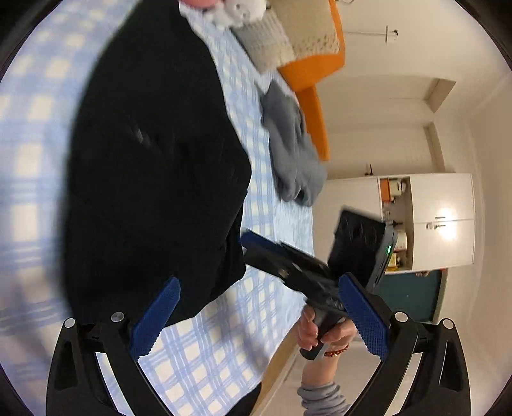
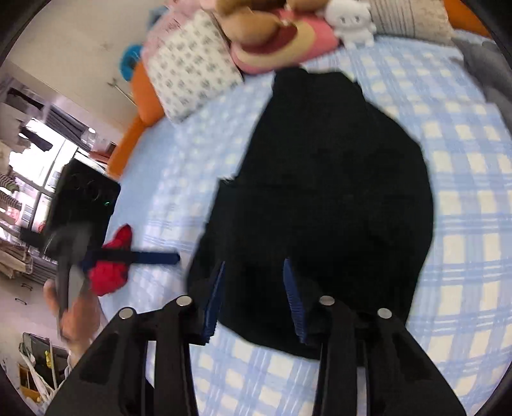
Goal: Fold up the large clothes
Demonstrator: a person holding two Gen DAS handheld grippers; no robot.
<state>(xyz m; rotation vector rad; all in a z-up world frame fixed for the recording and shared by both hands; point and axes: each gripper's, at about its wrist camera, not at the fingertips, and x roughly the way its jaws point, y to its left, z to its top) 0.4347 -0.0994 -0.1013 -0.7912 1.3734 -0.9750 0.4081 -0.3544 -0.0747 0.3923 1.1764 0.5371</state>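
Garment: black garment (image 1: 153, 166) lies in a compact dark mass on the bed's checked sheet (image 1: 224, 336), running from near the pillow end toward the foot edge where I stand; it looks already doubled over, though blur hides the fold lines.
Left claw: my left gripper (image 1: 259, 316) stands wide apart, nothing between its blue pads (image 1: 156, 316), hanging above the garment's near corner.
Right claw: my right gripper (image 2: 254, 297) stands partly apart, pads not pressing on anything I can make out (the black cloth sits behind them, not pinched, as far as the blur allows).
Bedside items: grey clothing (image 1: 291, 153) lies heaped at one side edge of the bed; a red item (image 2: 110, 265) near the opposite side edge; pillows and soft toys (image 2: 352, 19) at the head.
Stage, my judgement: a fold just released, next grasp pending.
Risk one: black on black hides the hem, so I may pinch one layer only and drag the fold open.
Risk two: my two claws are close together, and a hasty reach could knock one against the other.
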